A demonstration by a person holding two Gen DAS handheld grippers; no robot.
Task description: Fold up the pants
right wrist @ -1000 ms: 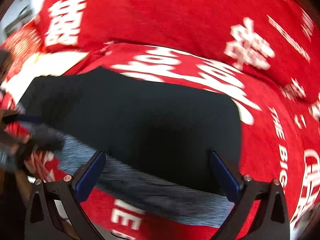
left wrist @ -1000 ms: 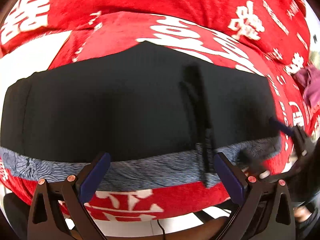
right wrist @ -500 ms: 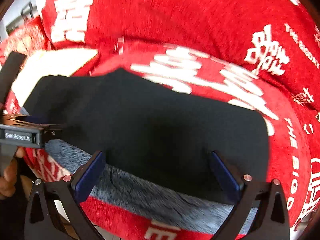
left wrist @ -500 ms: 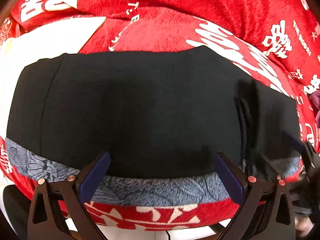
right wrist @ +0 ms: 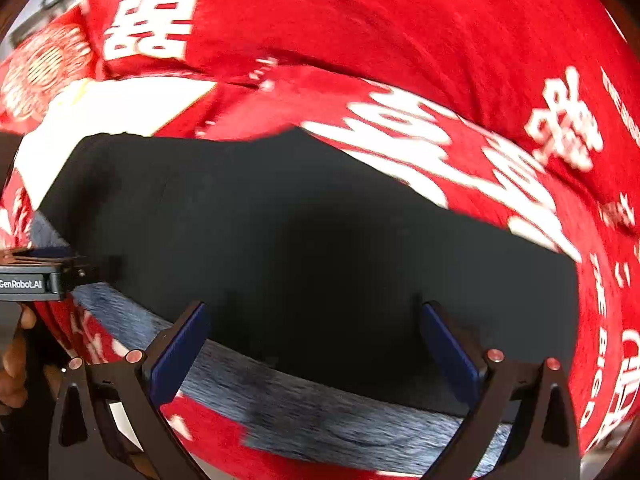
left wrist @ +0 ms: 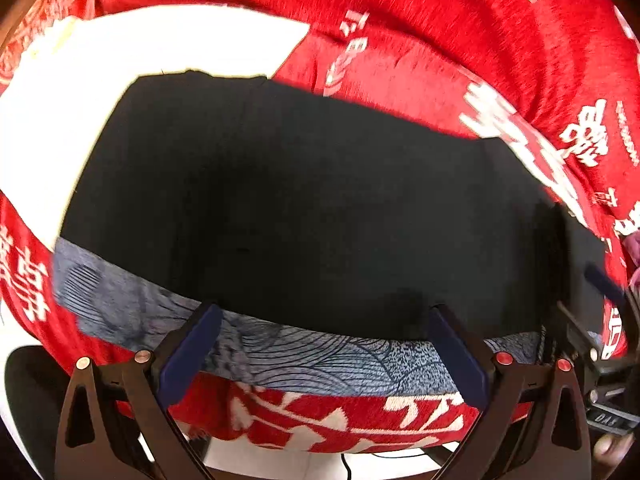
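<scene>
Black pants [left wrist: 304, 208] lie folded into a flat rectangle on a red blanket, with a grey patterned band [left wrist: 280, 348] along the near edge. My left gripper [left wrist: 320, 344] stands open over that band, nothing between its blue pads. In the right wrist view the same pants [right wrist: 320, 248] fill the middle, and my right gripper [right wrist: 314, 340] is open above their near edge and grey band [right wrist: 320, 408]. Each gripper shows in the other's view: the right one [left wrist: 600, 340] at the pants' right end, the left one [right wrist: 40, 276] at the left end.
A red blanket with white characters [left wrist: 460, 40] covers the seat and backrest behind the pants. A white patch [left wrist: 120, 64] of it lies at the back left. A person's hand [right wrist: 16, 356] holds the left gripper. The seat's front edge drops off just below the band.
Both grippers have moved closer and lower toward the pants' near edge, so the black cloth fills more of each view. The pants have stayed in place and both grippers are still open.
</scene>
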